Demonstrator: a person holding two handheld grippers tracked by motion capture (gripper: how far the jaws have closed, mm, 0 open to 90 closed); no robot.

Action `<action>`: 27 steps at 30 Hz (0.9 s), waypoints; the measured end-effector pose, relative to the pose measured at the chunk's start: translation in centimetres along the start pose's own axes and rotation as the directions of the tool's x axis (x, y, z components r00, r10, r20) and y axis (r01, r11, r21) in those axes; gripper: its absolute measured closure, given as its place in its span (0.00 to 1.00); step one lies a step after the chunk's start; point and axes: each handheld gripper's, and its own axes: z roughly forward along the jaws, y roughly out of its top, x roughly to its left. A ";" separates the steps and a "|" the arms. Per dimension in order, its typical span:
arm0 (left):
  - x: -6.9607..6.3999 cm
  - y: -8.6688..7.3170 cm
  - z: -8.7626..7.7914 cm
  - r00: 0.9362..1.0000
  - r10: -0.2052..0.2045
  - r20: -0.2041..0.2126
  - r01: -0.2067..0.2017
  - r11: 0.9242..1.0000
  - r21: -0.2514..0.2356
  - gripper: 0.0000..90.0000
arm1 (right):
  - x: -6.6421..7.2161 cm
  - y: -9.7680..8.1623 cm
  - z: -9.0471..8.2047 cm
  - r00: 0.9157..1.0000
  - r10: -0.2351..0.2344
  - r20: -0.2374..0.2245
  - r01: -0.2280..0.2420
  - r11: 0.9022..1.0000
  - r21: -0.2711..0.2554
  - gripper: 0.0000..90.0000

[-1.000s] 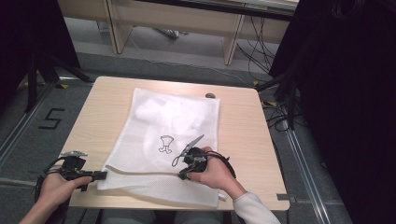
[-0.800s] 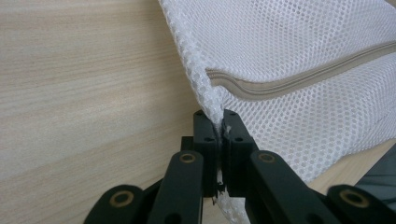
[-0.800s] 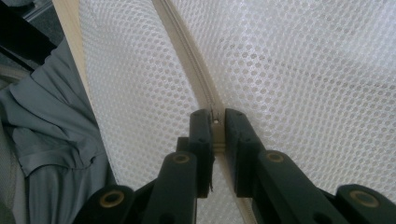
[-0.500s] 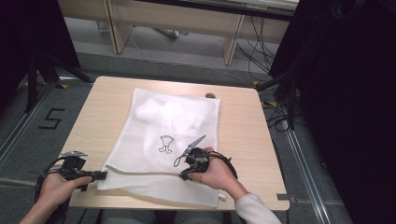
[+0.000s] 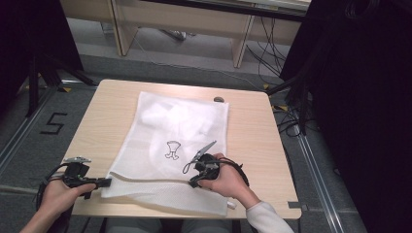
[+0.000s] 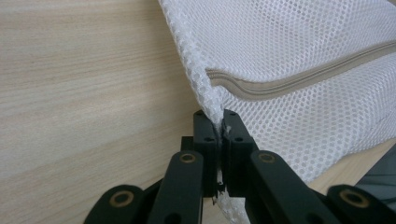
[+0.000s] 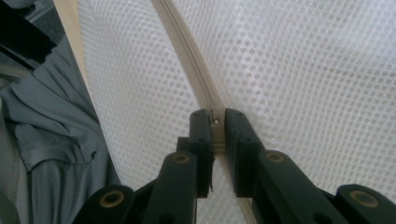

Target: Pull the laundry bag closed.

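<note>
High view: a white mesh laundry bag [image 5: 170,150] lies flat on the surface, its zipped end along the near edge. Left gripper [image 6: 218,135] has its fingers clenched on the bag's near-left corner seam; right gripper [image 7: 217,128] has its fingers pinched on the zipper [image 7: 187,51], likely at the slider. Mesh like this looks light, limp and stretchy, so it will bunch when pulled. Anchoring the corner while drawing the slider along the stiffer zipper tape seems the surest hold.

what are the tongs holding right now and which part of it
Both hold the white mesh bag: left tongs pinch its corner edge, right tongs clamp its zipper.
</note>
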 end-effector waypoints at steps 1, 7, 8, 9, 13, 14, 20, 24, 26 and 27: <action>0.0 0.0 0.0 1.000 0.002 0.000 -0.002 1.000 0.002 0.95 | -0.1 0.0 0.0 1.000 -0.004 -0.007 0.004 1.000 -0.005 0.92; 0.1 0.0 -0.1 1.000 0.016 -0.004 -0.016 1.000 0.014 0.95 | -0.1 -0.3 -0.1 1.000 0.006 -0.007 -0.006 1.000 -0.001 0.92; 0.2 0.1 -0.2 0.999 0.033 -0.001 -0.033 0.999 0.030 0.95 | -0.1 -0.3 -0.1 1.000 0.005 -0.006 -0.005 1.000 0.001 0.92; 0.2 0.0 -0.2 1.000 0.031 -0.006 -0.031 0.999 0.027 0.95 | -0.2 -0.4 -0.1 1.000 0.005 -0.004 -0.005 1.000 0.001 0.92; 0.2 0.1 -0.2 0.999 0.033 -0.007 -0.033 0.999 0.028 0.95 | -0.3 -0.6 -0.2 1.000 0.004 -0.006 -0.004 1.000 0.001 0.92; 0.2 0.1 -0.2 1.000 0.030 -0.005 -0.030 0.999 0.027 0.95 | -0.3 -0.7 -0.3 1.000 0.014 -0.003 -0.014 1.000 0.004 0.92; 0.2 0.1 -0.2 1.000 0.029 -0.003 -0.029 0.999 0.026 0.95 | -0.4 -1.0 -0.4 1.000 0.014 -0.005 -0.014 1.000 0.004 0.92; 0.2 0.1 -0.2 1.000 0.030 -0.006 -0.030 0.999 0.027 0.95 | -0.5 -1.1 -0.4 1.000 0.014 -0.001 -0.014 1.000 0.006 0.92; 0.2 0.1 -0.2 0.999 0.031 -0.004 -0.031 0.999 0.028 0.95 | -0.4 -1.2 -0.5 0.999 0.032 -0.004 -0.032 0.999 0.015 0.92; 0.2 0.1 -0.2 1.000 0.029 -0.005 -0.029 0.999 0.027 0.95 | -0.5 -1.2 -0.4 1.000 0.017 -0.003 -0.017 1.000 0.013 0.92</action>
